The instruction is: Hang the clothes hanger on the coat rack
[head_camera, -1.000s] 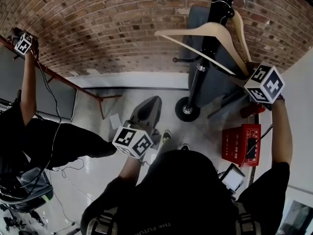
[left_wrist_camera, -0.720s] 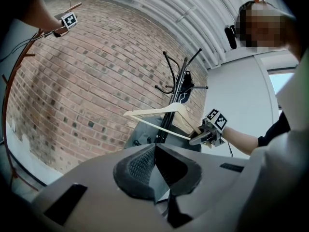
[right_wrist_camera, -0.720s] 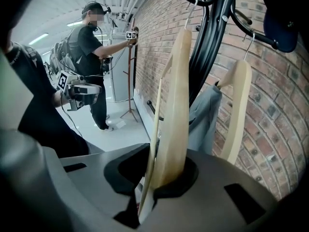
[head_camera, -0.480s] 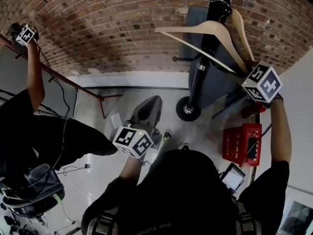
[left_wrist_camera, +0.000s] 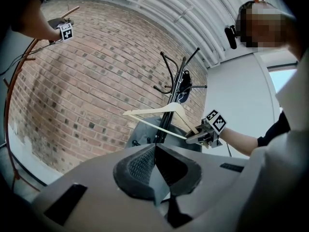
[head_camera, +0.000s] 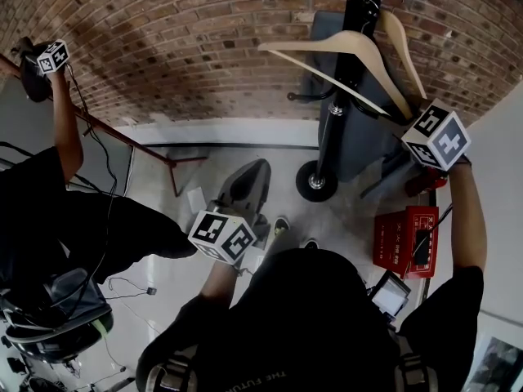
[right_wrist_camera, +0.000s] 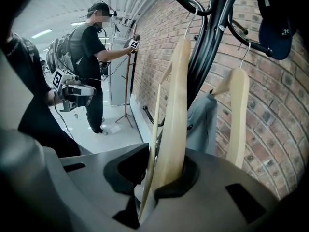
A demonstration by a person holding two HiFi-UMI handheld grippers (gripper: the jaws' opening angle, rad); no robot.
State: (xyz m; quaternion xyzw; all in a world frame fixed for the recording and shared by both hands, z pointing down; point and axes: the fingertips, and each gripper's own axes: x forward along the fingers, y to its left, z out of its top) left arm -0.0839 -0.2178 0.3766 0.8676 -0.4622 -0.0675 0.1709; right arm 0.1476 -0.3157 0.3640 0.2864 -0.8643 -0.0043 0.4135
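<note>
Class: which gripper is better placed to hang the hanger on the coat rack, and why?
Right: the right gripper is shut on the hanger beside the coat rack; the left gripper is shut, empty, lower down.

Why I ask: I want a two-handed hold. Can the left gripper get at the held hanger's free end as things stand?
Likely yes, if raised: the left gripper hangs low, jaws shut and empty, with open air between it and the hanger.
</note>
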